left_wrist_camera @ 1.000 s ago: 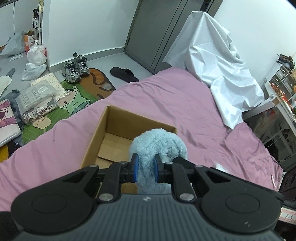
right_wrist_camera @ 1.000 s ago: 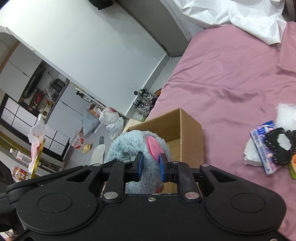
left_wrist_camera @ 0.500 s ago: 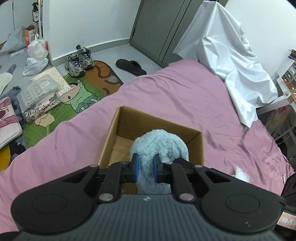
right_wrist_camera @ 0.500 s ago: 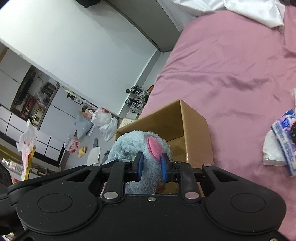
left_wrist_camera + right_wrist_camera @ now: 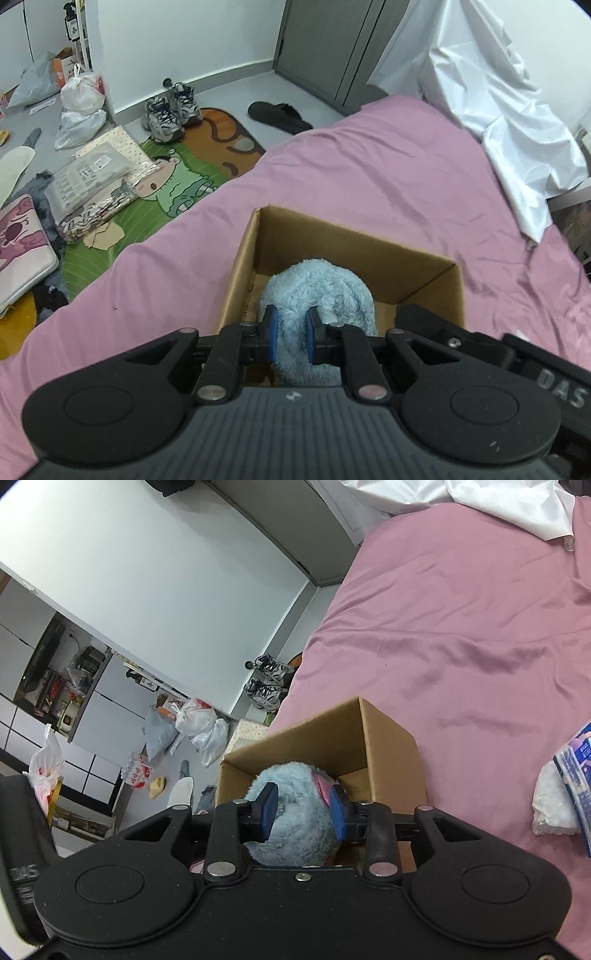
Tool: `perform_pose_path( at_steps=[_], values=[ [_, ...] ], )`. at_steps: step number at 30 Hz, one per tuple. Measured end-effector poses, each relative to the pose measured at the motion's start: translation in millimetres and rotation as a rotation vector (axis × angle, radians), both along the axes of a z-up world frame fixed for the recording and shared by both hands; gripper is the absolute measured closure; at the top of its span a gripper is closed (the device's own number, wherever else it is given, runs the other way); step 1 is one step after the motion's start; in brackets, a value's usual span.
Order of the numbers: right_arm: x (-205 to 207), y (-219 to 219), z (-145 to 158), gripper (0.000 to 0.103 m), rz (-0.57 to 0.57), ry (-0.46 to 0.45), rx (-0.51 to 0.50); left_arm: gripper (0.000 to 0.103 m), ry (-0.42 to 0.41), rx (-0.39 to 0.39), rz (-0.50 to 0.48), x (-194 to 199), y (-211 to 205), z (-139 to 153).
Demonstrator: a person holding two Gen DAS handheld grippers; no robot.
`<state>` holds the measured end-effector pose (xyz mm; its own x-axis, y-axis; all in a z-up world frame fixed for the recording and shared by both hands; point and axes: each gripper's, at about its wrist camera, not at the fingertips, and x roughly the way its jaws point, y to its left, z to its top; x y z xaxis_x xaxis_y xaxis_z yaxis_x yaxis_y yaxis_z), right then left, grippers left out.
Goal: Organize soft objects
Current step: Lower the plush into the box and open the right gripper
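A fluffy light-blue plush toy point(image 5: 317, 291) with a pink ear point(image 5: 322, 787) hangs inside an open cardboard box point(image 5: 369, 254) on the pink bed. My left gripper point(image 5: 290, 334) is shut on the plush, pinching its fur between the blue pads. My right gripper point(image 5: 301, 808) has its jaws spread wide around the plush's head point(image 5: 295, 812), pads beside the fur, over the box point(image 5: 384, 753). The toy's lower body is hidden by the grippers.
The pink bedsheet point(image 5: 369, 177) surrounds the box. A white sheet point(image 5: 498, 110) drapes at the far right. A tissue pack and plastic wrap point(image 5: 569, 782) lie on the bed to the right. Shoes point(image 5: 170, 110), bags and a floor mat lie beside the bed.
Both grippers have carried the plush forward and down into the box. My right gripper's jaws have spread apart from their tight pinch; the left still pinches.
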<state>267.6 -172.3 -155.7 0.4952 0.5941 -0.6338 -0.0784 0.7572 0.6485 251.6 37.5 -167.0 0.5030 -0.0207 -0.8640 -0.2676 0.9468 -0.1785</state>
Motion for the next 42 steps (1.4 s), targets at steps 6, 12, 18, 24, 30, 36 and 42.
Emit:
perform_pose_path(
  at_steps=[6, 12, 18, 24, 30, 36, 42],
  values=[
    [1.2, -0.3, 3.9, 0.063, -0.004, 0.000, -0.006, 0.082, 0.013, 0.049, -0.002, 2.3, -3.7, 6.1],
    [-2.7, -5.9, 11.9, 0.052, -0.014, -0.009, -0.008, 0.062, 0.005, 0.068, 0.009, -5.1, -3.8, 24.4],
    [-10.9, -15.8, 24.1, 0.039, -0.028, -0.050, -0.014, 0.028, -0.029, 0.123, 0.010, -15.4, -10.6, 48.5],
    [-21.3, -29.0, 36.9, 0.027, -0.043, -0.078, -0.033, 0.023, -0.058, 0.133, 0.005, -30.0, -14.5, 70.6],
    [-36.9, -44.6, 52.0, 0.016, -0.061, -0.111, -0.072, 0.017, -0.090, 0.133, 0.009, -46.0, -20.7, 89.1],
    [-49.4, -57.8, 66.5, 0.012, -0.061, -0.138, -0.094, 0.011, -0.122, 0.152, -0.007, -62.7, -30.6, 108.5],
    [-61.9, -69.1, 81.4, 0.004, -0.044, -0.176, -0.107, 0.009, -0.137, 0.174, -0.007, -77.9, -38.3, 124.4]
  ],
)
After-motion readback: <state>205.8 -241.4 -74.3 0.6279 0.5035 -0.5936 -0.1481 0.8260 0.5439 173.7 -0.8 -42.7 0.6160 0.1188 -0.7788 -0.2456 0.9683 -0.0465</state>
